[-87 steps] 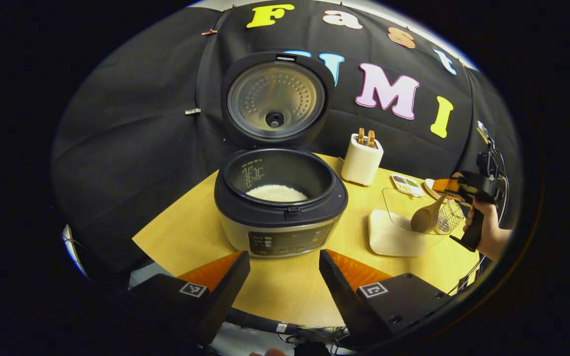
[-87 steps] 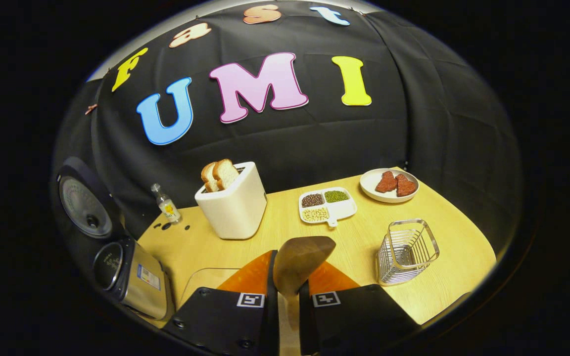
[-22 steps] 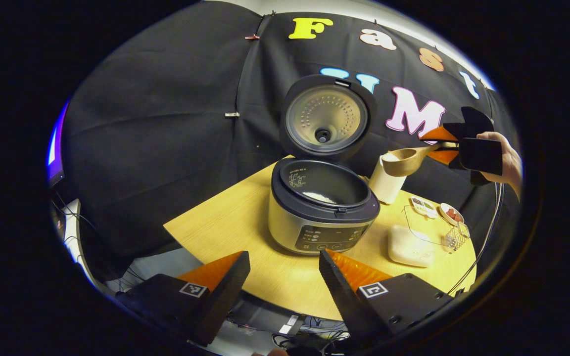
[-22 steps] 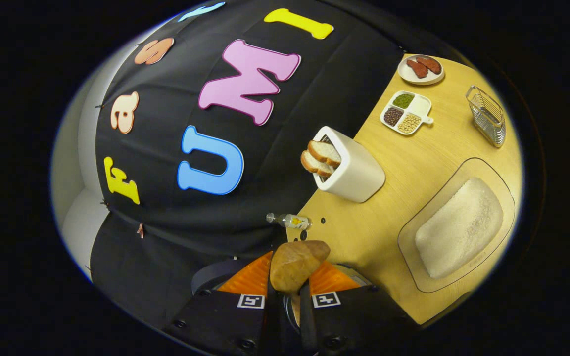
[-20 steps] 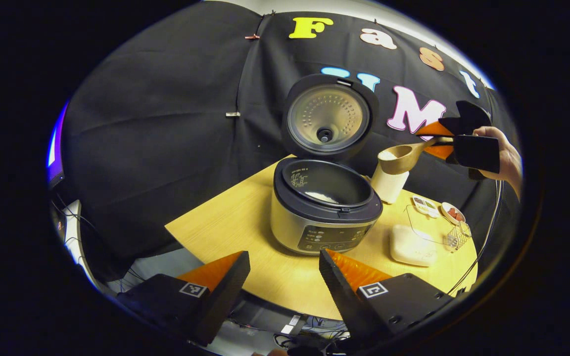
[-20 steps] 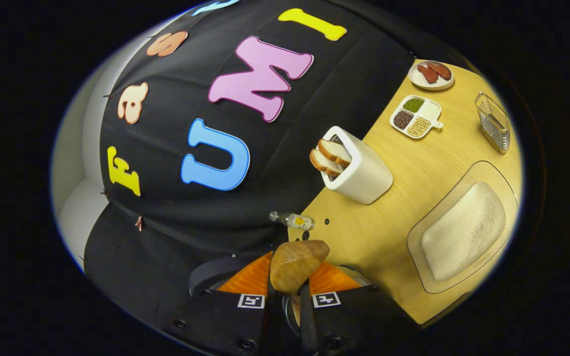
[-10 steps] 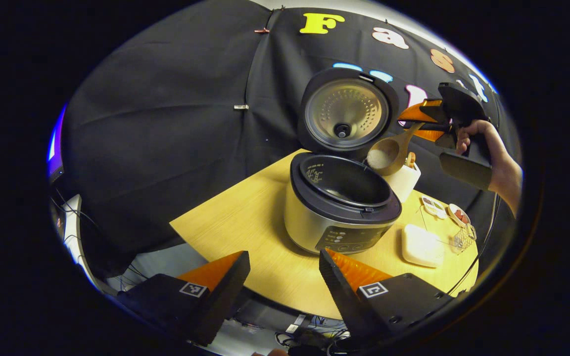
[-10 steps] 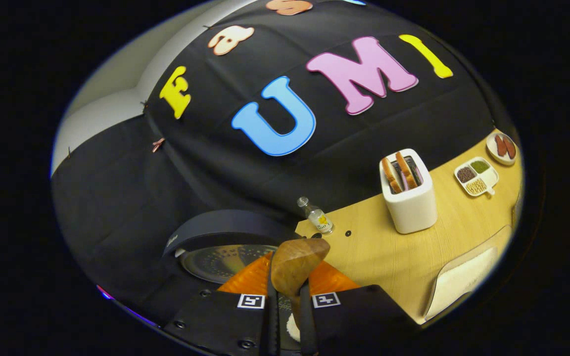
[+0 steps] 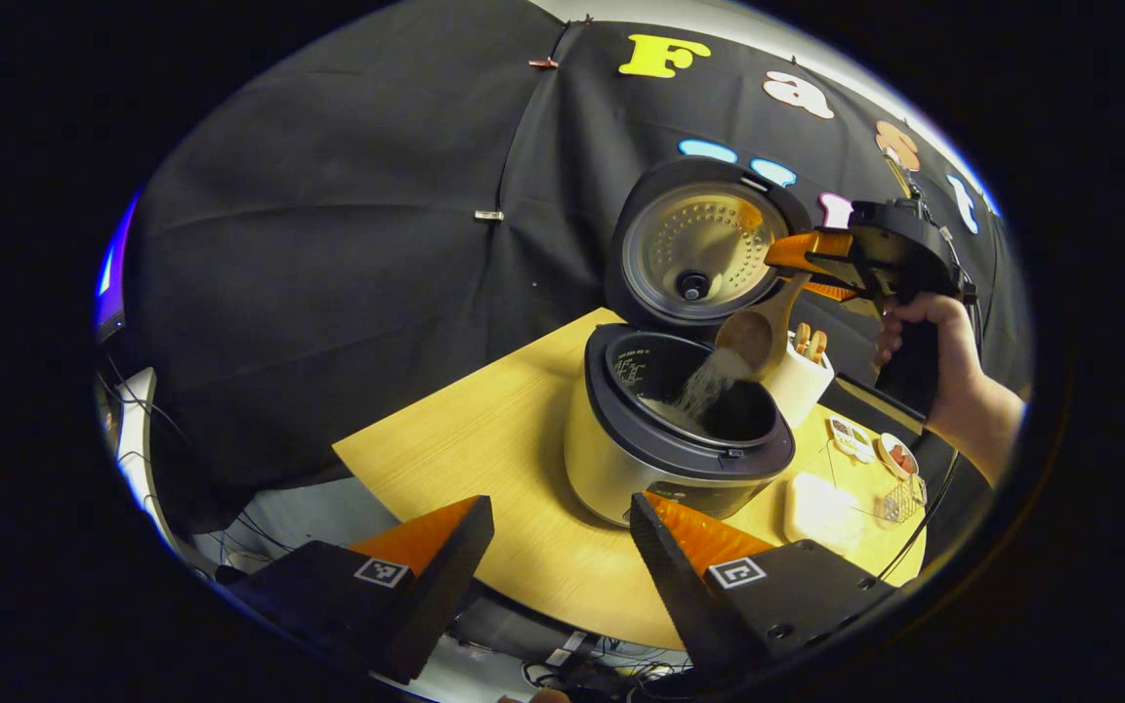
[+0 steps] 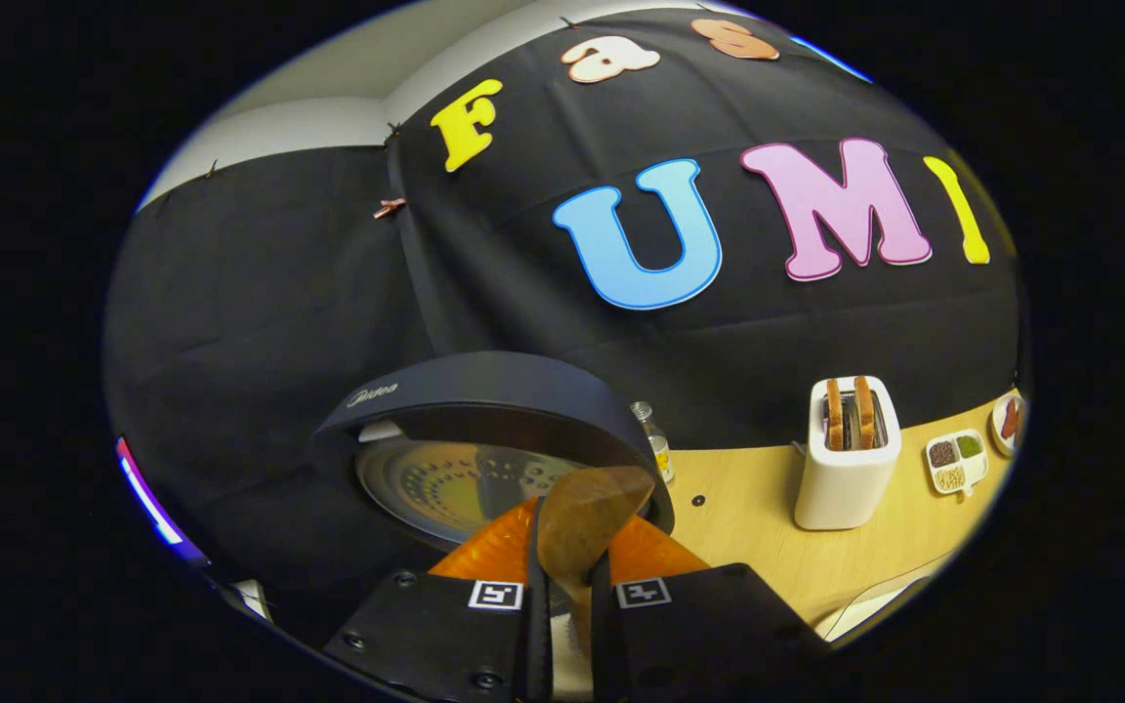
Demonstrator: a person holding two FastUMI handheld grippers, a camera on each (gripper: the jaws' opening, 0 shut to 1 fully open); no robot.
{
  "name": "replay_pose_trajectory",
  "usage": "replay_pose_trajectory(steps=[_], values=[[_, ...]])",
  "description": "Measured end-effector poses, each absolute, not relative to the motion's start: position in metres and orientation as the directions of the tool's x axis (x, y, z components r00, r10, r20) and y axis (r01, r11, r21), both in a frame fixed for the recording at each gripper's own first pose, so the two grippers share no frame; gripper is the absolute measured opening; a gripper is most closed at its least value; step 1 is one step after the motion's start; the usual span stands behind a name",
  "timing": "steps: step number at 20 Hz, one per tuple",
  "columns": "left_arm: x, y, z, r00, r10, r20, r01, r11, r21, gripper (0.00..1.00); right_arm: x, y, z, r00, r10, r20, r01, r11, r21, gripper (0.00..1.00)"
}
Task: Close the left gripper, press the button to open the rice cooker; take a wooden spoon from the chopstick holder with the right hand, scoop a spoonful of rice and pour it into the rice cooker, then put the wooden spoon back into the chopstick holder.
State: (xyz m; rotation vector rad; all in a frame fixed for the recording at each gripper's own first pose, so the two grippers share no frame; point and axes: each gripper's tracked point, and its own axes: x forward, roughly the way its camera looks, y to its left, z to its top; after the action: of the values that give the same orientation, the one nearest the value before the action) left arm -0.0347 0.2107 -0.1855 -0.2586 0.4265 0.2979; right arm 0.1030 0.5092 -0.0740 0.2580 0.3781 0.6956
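The rice cooker (image 9: pixel 665 459) stands open on the wooden table, its lid (image 9: pixel 697 244) upright. My right gripper (image 9: pixel 805 271), held by a hand, is shut on the handle of the wooden spoon (image 9: pixel 750 334) above the pot's right rim. The spoon is tipped, and rice (image 9: pixel 704 386) streams from it into the pot. In the right gripper view the spoon's bowl (image 10: pixel 587 513) sticks out between the fingers of my right gripper (image 10: pixel 574 532), with the cooker lid (image 10: pixel 484 410) just beyond. My left gripper (image 9: pixel 558 532) hangs open near the table's front edge, holding nothing.
A white toaster (image 10: pixel 846 469) with bread stands right of the cooker, a small bottle (image 10: pixel 657 451) beside the lid. Farther right are a divided dish of beans (image 10: pixel 955 461), a tray of rice (image 9: pixel 816 493) and the wire chopstick holder (image 9: pixel 899 498).
The right gripper swung the spoon over the cooker and tipped it; rice now pours into the pot. The left gripper drew back to the left and stays open.
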Motion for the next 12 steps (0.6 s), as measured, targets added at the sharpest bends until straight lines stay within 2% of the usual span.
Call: replay_pose_trajectory(steps=[5, 12], values=[[-0.033, 0.215, -0.186, 0.867, 0.219, -0.447, -0.323, 0.931, -0.168, 0.95, 0.094, 0.523, -0.075, 0.678, 0.703, -0.215, -0.671, 0.711, 0.208, 0.20], [-0.033, 0.214, -0.186, 0.869, 0.219, -0.444, -0.324, 0.929, -0.177, 0.96, 0.063, 0.540, -0.087, 0.587, 0.783, -0.206, -0.799, 0.601, 0.005, 0.20]])
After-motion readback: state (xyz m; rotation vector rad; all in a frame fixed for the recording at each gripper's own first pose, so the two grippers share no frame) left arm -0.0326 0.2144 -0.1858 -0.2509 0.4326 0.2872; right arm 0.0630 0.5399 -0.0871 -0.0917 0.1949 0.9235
